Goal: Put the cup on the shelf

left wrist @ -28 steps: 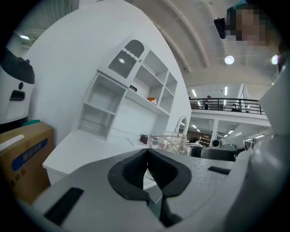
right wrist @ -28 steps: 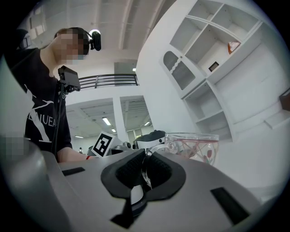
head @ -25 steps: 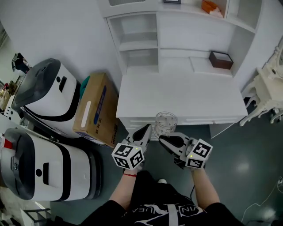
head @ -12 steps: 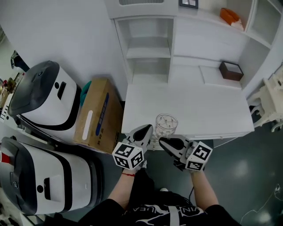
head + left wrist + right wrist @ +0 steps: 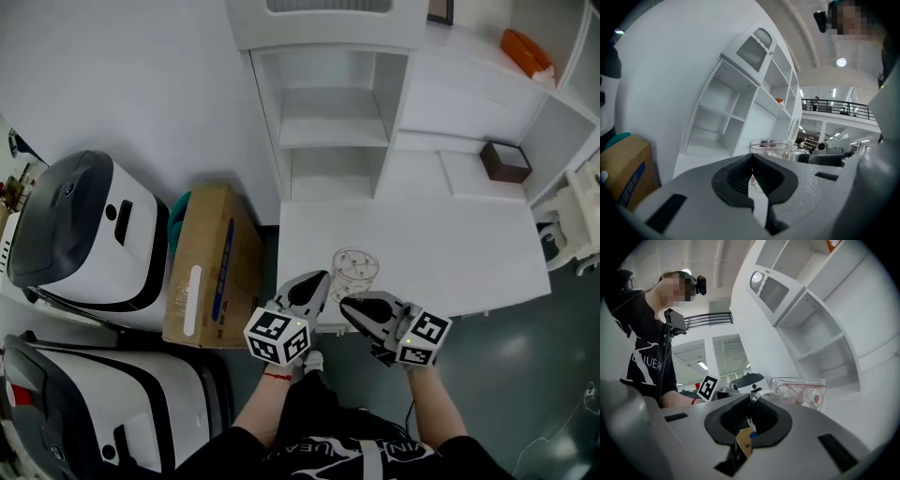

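A clear glass cup [image 5: 354,272] with a red pattern hangs over the front left part of the white desk [image 5: 450,253]. My right gripper [image 5: 345,304] is shut on the cup's handle [image 5: 761,393], and a small paper tag dangles below the jaws. In the right gripper view the cup [image 5: 799,391] stands upright just past the jaw tips. My left gripper [image 5: 317,278] is shut beside the cup's left side, with nothing seen between its jaws. From the left gripper view the cup's rim [image 5: 769,145] shows just beyond the jaw tips. The white open shelf [image 5: 333,141] rises behind the desk.
A cardboard box [image 5: 211,262] leans left of the desk, next to two large white and grey machines [image 5: 84,234]. A small brown box [image 5: 506,161] sits at the desk's back right. An orange object [image 5: 525,52] lies on an upper shelf. A white chair [image 5: 572,234] stands at the right.
The cup and both grippers have moved forward, from the desk's front edge to over its front left part. The open shelf now lies nearer and more directly ahead.
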Demonstrator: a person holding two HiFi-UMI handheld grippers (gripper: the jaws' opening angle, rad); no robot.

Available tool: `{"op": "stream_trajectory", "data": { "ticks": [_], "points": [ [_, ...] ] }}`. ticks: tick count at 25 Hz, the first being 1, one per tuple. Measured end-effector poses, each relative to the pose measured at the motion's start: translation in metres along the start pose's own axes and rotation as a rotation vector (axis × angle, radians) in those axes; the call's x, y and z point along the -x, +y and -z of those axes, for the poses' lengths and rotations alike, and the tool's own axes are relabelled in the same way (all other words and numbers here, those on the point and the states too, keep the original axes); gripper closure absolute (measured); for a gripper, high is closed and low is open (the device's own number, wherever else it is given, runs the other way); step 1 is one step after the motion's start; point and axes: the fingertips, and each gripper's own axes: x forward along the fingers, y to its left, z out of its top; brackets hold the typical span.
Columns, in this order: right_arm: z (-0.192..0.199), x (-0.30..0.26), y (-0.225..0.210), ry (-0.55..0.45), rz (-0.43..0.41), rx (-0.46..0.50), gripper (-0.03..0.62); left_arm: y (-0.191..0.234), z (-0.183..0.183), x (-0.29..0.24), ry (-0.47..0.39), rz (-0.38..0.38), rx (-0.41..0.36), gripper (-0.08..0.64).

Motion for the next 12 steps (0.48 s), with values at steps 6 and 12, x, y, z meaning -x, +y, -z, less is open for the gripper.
{"op": "stream_trajectory", "data": {
  "ticks": [6,12],
  "points": [
    [0.0,-0.039,-0.034,-0.008,0.036,-0.02,0.581,0.046,-0.01,-0.018,0.029,0.044,-0.001,0.552],
    [0.002,-0.063,-0.066,-0.012,0.075,-0.03,0.581,0.08,-0.01,-0.039,0.044,0.081,0.037,0.552]
  ]
}}
